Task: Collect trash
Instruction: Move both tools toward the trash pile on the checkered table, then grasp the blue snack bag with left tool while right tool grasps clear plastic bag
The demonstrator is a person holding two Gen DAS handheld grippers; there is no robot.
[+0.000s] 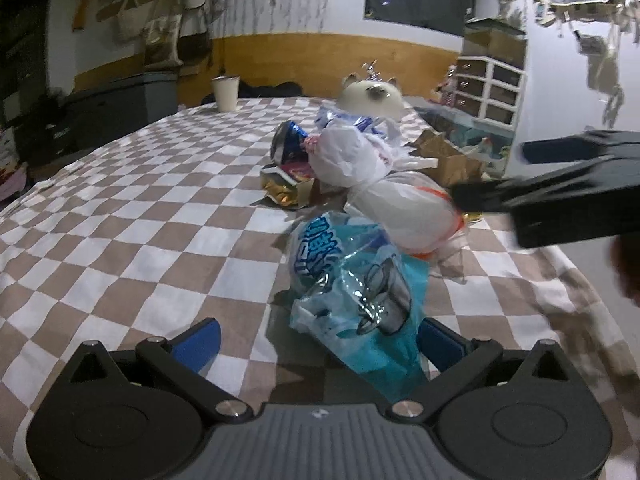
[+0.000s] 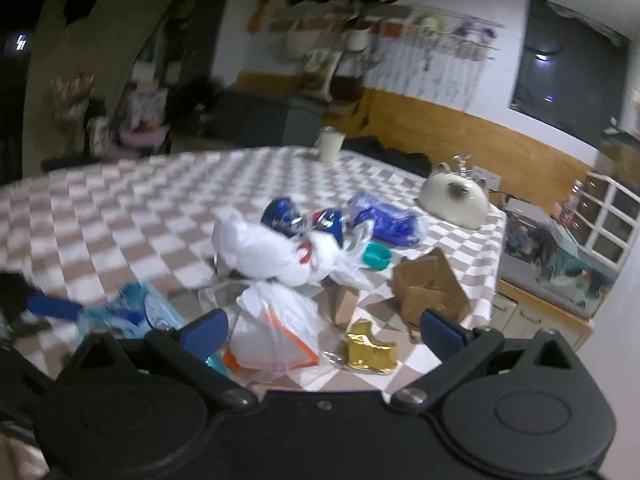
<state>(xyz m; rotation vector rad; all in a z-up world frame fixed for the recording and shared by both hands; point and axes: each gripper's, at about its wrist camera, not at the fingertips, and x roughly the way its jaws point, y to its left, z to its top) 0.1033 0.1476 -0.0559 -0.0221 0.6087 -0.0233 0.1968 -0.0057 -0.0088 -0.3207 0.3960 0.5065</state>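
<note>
Because the crinkled light-blue plastic wrapper with blue lettering (image 1: 352,284) is thin film, it should weigh almost nothing, crush easily and slip under smooth pads, so a pinch on a bunched fold near its closest end looks safest. It lies on the brown-and-white checked cloth (image 1: 132,216), just in front of the knotted white plastic bag with orange trim (image 1: 412,212), its near end reaching between the blue pads of the left gripper (image 1: 320,340). That gripper is held low and level over the cloth, spread wide and empty. Beyond the white bag, the right gripper (image 2: 322,330) hovers tilted downward above it, likewise wide apart with nothing gripped, a gold foil scrap (image 2: 370,346) beside the bag.
</note>
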